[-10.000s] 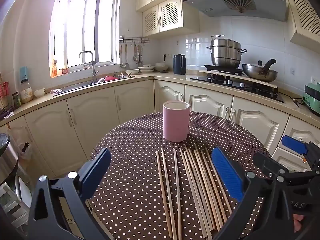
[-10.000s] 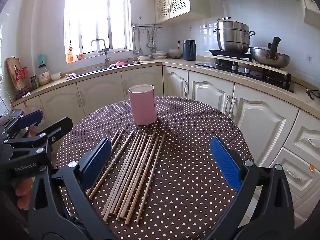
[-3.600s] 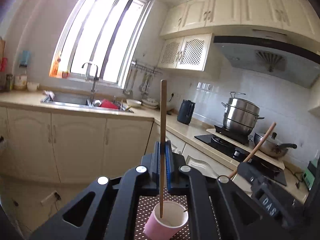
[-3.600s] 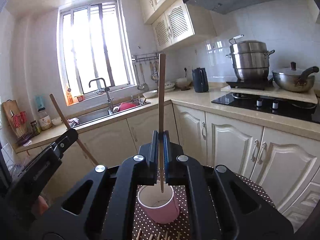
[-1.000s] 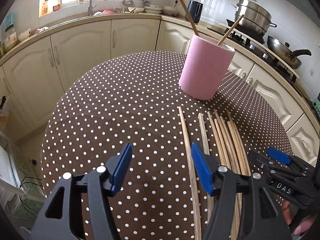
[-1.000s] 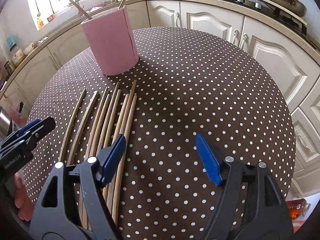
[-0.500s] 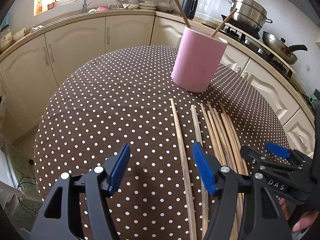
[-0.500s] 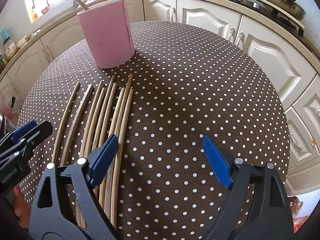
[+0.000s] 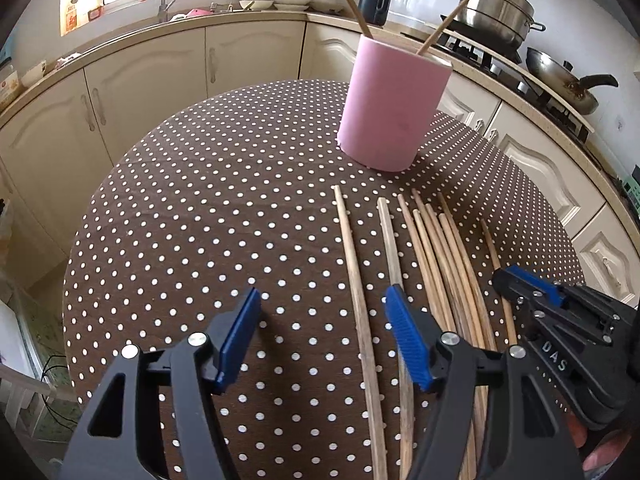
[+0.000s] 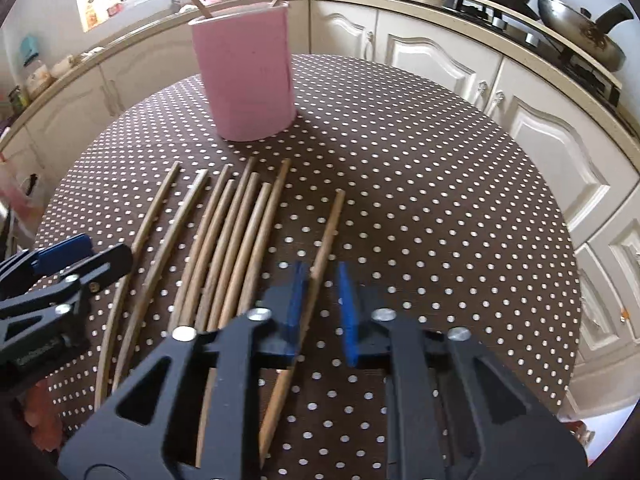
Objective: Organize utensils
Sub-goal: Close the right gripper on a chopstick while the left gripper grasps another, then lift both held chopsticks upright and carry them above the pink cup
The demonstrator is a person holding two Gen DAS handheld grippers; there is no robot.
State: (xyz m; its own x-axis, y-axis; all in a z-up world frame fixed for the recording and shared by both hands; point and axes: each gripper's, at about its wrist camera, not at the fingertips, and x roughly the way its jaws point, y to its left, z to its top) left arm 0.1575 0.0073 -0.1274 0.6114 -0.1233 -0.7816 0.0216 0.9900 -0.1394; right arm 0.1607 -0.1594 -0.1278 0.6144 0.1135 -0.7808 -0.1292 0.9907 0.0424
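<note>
A pink cup (image 9: 394, 104) stands on the round polka-dot table (image 9: 192, 216) with two chopsticks leaning in it; it also shows in the right wrist view (image 10: 246, 76). Several wooden chopsticks (image 9: 436, 252) lie side by side in front of it. My left gripper (image 9: 324, 340) is open, low over the table, and the leftmost chopstick (image 9: 358, 296) lies between its jaws. My right gripper (image 10: 322, 312) has its jaws narrowed around the rightmost chopstick (image 10: 324, 244), with a small gap still showing on the right side.
Cream kitchen cabinets and a counter curve behind the table. A sink (image 9: 160, 8) sits below the window, and a steamer pot (image 9: 496, 8) and a wok (image 9: 560, 84) stand on the stove at the right. The table edge is close behind both grippers.
My right gripper has moved left over the rightmost chopstick and its jaws have closed most of the way around it. My left gripper has dropped slightly toward the leftmost chopstick and stays open.
</note>
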